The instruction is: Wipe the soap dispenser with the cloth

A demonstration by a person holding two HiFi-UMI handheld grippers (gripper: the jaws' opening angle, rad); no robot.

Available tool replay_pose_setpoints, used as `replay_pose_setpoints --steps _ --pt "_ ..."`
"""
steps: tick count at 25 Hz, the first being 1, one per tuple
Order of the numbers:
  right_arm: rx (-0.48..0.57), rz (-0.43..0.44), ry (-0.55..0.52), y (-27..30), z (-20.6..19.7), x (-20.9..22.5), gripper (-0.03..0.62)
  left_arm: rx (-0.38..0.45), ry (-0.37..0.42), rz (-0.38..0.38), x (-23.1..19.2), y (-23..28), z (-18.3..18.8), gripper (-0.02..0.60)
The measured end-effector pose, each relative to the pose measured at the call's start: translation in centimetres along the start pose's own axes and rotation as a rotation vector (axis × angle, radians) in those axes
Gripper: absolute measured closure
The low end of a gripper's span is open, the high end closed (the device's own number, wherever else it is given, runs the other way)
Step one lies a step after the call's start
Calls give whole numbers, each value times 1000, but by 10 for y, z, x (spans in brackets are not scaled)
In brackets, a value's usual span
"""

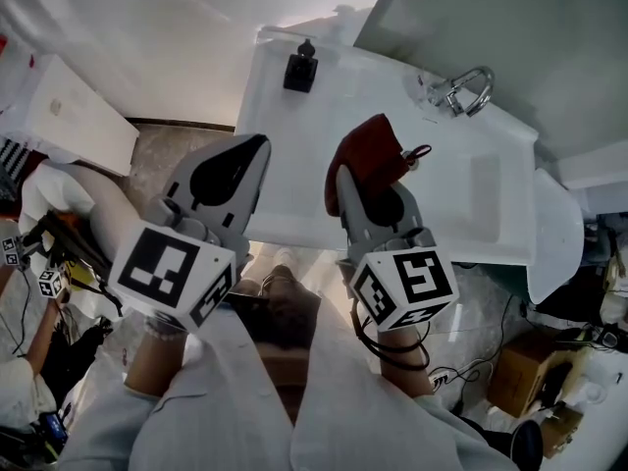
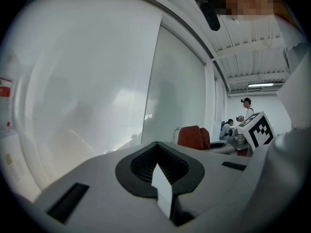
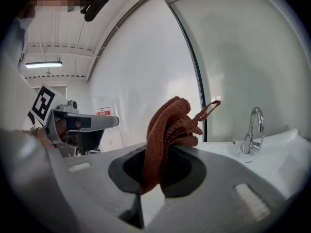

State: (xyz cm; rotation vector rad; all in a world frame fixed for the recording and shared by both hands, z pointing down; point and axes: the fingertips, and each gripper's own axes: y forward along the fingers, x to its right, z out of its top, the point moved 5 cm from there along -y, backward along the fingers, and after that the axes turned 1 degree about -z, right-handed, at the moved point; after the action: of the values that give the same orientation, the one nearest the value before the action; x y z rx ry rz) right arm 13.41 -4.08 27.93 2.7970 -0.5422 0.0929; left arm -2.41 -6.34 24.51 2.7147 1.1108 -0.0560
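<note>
White washbasin counter [image 1: 285,130], soap dispenser [image 1: 300,67] at back, right gripper [image 1: 367,186] clamping cloth [image 1: 369,145], left gripper [image 1: 251,155] closed.

The sink [image 1: 294,180] is viewed steeply from overhead. Both gripper views are aimed level along the jaws, close, at the wall [image 2: 87,81]. The cloth [image 1: 371,150] is shared by all three, the tap [image 1: 471,91] by two.

Looking along our left tool [image 2: 158,160], we see its jaws closed together with nothing between them, aimed at a pale wall panel [image 2: 177,86], while off to the right a rust-red cloth [image 2: 193,137] sticks up near a marker cube [image 2: 256,130], with two people [image 2: 248,108] far behind.
</note>
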Motion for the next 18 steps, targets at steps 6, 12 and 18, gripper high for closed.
replay_pose_setpoints --steps 6,12,18 --pt "-9 -31 4 -14 -9 -22 539 -6 4 -46 5 -19 -7 577" --pt "-7 -58 -1 -26 -18 -54 539 3 11 -96 9 -45 -15 577" --pt "-1 -88 -3 -45 -26 -89 539 3 23 -139 13 -72 -21 577"
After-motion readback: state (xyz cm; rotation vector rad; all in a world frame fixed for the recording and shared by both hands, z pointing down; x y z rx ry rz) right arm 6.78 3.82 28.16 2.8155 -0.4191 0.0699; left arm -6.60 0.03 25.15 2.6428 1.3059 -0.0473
